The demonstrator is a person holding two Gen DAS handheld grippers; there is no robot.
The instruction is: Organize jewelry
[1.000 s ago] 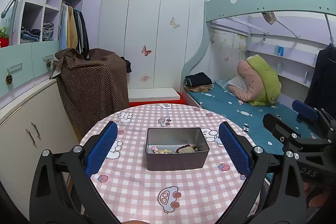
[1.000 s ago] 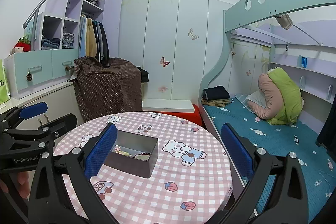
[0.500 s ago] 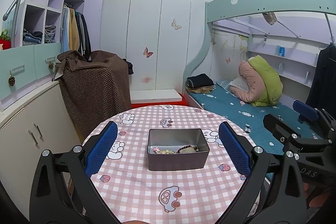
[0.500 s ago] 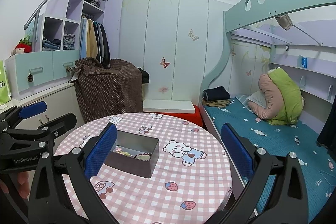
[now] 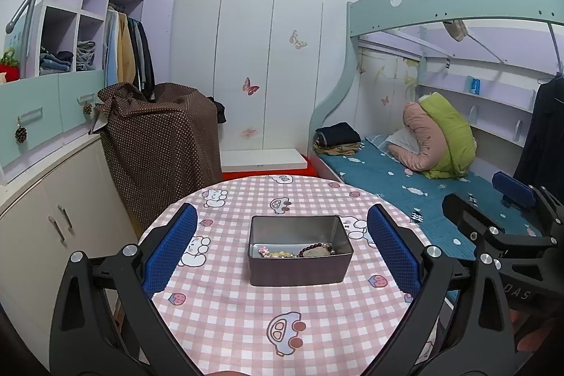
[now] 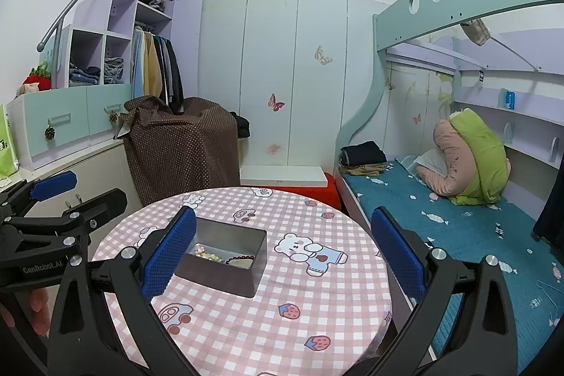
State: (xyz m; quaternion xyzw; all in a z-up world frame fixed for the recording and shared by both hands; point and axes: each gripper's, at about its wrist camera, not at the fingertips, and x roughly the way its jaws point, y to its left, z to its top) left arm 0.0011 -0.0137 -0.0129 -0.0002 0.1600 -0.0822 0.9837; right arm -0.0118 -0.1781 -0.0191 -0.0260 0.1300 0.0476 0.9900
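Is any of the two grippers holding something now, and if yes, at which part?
Nothing is held. The left gripper and the right gripper are both wide open and empty, above the table. The jewelry lies in the metal tin.

Open-topped metal tin [image 5: 299, 251] near centre of round checked table [image 5: 246, 323], only item standing on it. Bare cloth on every side of tin, widest toward near edge and right half [image 6: 317, 305]. Jewelry [image 5: 296, 251] low on tin floor, walls rising around it; access from above only. Left gripper [image 5: 282, 252] spread wide, straddling tin, clear of both sides. Right gripper [image 6: 282, 256] spread wide, left pad [image 6: 169, 252] just beside tin's left end.
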